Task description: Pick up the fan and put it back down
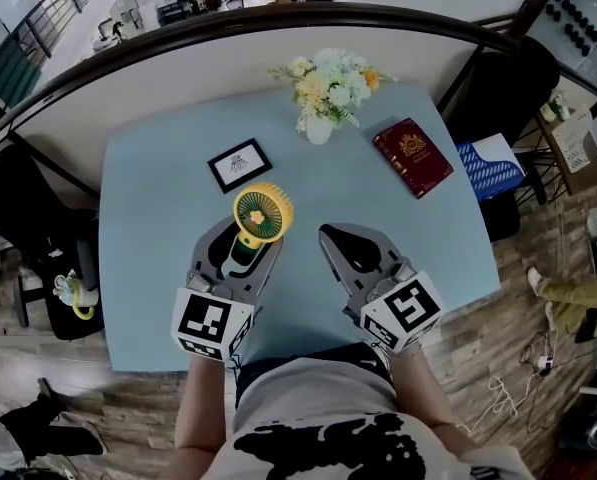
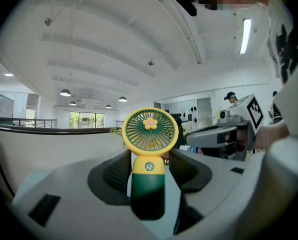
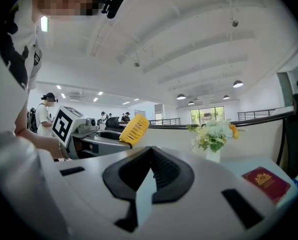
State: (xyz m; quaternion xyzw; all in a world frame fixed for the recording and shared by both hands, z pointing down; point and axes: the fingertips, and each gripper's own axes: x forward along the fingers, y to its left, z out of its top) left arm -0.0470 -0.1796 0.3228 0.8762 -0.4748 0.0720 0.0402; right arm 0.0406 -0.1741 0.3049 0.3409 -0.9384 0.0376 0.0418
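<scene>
Left of the table (image 1: 148, 188) centre, note fan (image 1: 262, 213) clamped at its green handle by left gripper (image 1: 246, 243), jaws partway apart. Treat as light, top-heavy, grille probably fragile. Leave right gripper (image 1: 328, 236) closed tip to tip, empty.

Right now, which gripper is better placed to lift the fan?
Left. The fan already stands between the left gripper's jaws, though I cannot tell whether the pads press on it. The right gripper sits off to the side, jaws together and empty.
</scene>
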